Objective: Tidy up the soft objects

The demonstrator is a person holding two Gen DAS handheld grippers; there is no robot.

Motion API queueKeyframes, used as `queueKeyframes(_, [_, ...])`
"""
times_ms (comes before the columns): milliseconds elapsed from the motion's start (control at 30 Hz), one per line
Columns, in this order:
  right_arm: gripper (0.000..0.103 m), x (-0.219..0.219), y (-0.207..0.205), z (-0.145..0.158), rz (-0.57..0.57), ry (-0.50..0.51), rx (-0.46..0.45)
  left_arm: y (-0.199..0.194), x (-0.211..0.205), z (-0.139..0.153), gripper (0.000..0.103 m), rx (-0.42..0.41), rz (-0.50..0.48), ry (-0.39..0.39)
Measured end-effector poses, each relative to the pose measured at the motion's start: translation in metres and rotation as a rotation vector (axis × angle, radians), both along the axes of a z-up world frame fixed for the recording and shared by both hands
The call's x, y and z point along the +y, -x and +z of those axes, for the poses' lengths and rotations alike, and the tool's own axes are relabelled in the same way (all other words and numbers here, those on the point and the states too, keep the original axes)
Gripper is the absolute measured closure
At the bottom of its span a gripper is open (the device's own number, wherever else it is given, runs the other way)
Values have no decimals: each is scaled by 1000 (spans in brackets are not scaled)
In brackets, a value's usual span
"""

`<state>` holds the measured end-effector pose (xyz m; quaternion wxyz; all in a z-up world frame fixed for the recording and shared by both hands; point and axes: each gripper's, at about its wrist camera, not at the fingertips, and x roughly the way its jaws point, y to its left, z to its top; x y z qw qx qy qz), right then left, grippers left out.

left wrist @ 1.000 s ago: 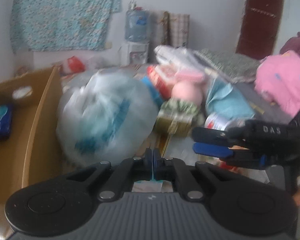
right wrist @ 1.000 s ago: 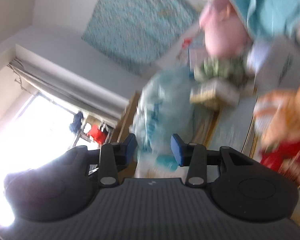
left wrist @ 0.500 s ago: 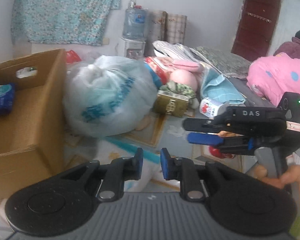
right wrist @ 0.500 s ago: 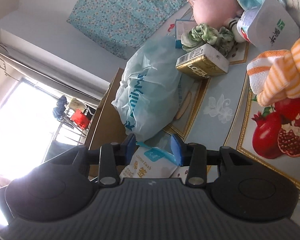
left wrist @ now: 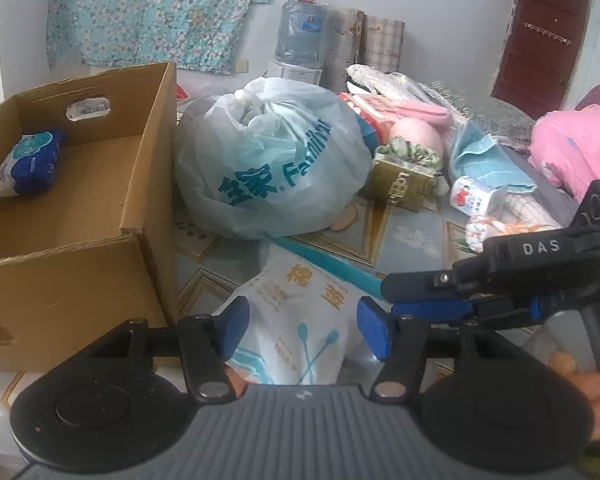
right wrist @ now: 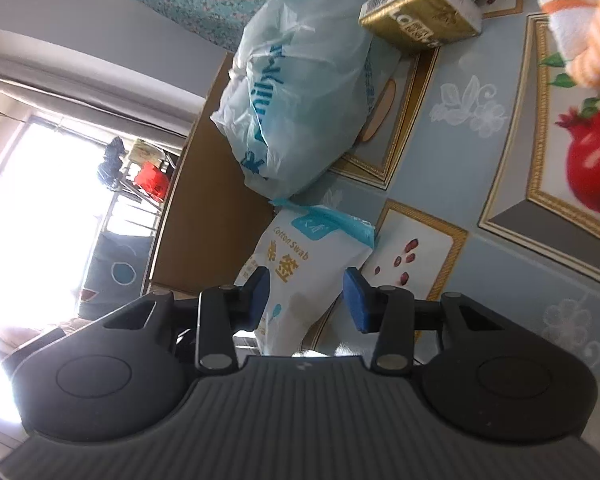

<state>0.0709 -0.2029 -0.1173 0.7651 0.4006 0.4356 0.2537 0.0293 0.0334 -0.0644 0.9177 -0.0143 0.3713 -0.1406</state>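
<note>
Left wrist view puts the cotton swab pack point(left wrist: 300, 320) on the table point(left wrist: 412, 236), just beside the cardboard box point(left wrist: 80, 216), between your left tool point(left wrist: 300, 328), whose jaws are opening without pressing it. Your right tool point(right wrist: 306, 296) stands spread around the same pack, not pinching. Risk, I judge: the slick pack slides or the tools collide, both crowding one pack beside the plastic bag point(left wrist: 272, 160).

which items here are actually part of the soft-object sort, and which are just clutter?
In play:
white cotton swab pouch with teal strip, between the opening left gripper
brown cardboard box
blue wet-wipe pack inside it
tied pale plastic bag

Lying about:
gold carton
water dispenser bottle
dark red door
</note>
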Motion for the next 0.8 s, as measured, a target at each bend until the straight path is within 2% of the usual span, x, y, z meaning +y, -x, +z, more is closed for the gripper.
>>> queueKeyframes(133, [62, 8, -7, -2, -1, 17, 11, -10, -3, -12, 39, 43, 8, -9])
queueKeyframes(300, [62, 7, -12, -3, -18, 35, 3, -9, -10, -19, 37, 81, -32, 12])
queueKeyframes(367, [62, 4, -13, -3, -26, 46, 2, -10, -14, -22, 37, 114, -63, 53])
queueKeyframes(467, [62, -1, -13, -1, -45, 80, -6, -12, -21, -31, 39, 209, -142, 141])
queueKeyframes(667, [62, -19, -10, 5, -96, 105, -24, 6, -16, -7, 39, 109, -196, 120])
queueKeyframes(800, [62, -24, -13, 3, -106, 92, -14, 9, -7, 15, 32, 0, -156, 83])
